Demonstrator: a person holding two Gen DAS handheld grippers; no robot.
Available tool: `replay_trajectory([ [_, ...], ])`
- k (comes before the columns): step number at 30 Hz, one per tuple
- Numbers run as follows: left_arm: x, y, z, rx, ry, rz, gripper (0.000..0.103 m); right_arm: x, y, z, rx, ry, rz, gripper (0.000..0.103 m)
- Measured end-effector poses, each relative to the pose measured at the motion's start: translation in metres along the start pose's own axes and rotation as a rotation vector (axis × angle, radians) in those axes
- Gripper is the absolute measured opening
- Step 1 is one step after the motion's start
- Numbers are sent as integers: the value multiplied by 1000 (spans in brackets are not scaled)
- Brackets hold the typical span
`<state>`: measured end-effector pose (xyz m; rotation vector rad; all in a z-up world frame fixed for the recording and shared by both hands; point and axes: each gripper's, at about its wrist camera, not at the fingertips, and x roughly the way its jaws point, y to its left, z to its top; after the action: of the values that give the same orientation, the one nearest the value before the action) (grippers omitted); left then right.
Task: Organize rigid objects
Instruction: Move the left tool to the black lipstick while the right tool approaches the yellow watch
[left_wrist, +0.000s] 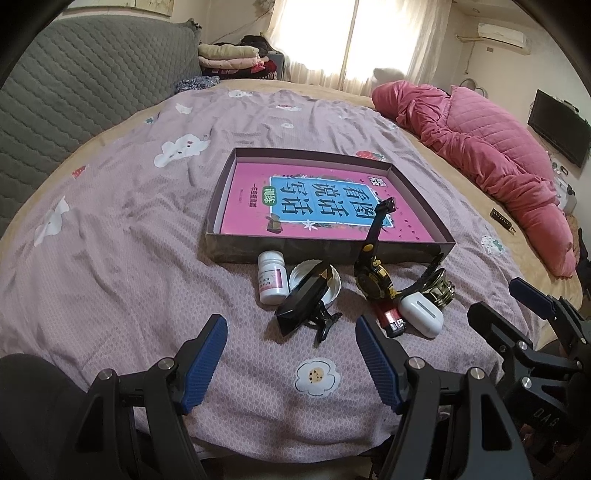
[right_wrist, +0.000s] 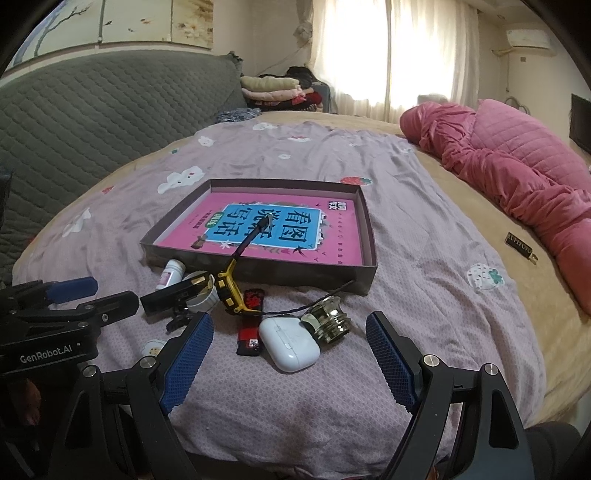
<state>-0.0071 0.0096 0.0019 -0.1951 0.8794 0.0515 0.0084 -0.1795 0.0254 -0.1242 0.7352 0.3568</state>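
A shallow dark box (left_wrist: 325, 252) holding a pink book lies on the purple bedsheet. In front of it sit a white pill bottle (left_wrist: 272, 282), a white lid (left_wrist: 330, 285), a black prism (left_wrist: 301, 304) over a black hair clip (left_wrist: 325, 325), a black-and-yellow watch (left_wrist: 369, 278) with its strap leaning on the box, a red lighter (left_wrist: 391, 319), a white earbud case (left_wrist: 421, 312) and a shiny metal cap (left_wrist: 439, 290). My left gripper (left_wrist: 291, 363) is open just short of the prism. My right gripper (right_wrist: 290, 360) is open around the earbud case (right_wrist: 290, 349) without touching it.
A rolled pink quilt (right_wrist: 517, 173) lies along the bed's right side, with a small dark tag (right_wrist: 521, 245) beside it. A grey padded headboard (left_wrist: 74, 92) stands at the left. Folded clothes (right_wrist: 273, 90) are stacked at the back.
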Motion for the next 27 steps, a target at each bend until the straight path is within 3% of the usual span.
replay_trajectory([
  [7, 18, 15, -1, -56, 86, -54, 71, 2, -3, 0, 11, 10, 1, 85],
  [16, 31, 19, 0, -57, 125, -95, 71, 8, -11, 0, 45, 30, 11, 85],
  [27, 54, 28, 8, -70, 173, -169, 52, 20, -24, 0, 98, 57, 4, 85],
])
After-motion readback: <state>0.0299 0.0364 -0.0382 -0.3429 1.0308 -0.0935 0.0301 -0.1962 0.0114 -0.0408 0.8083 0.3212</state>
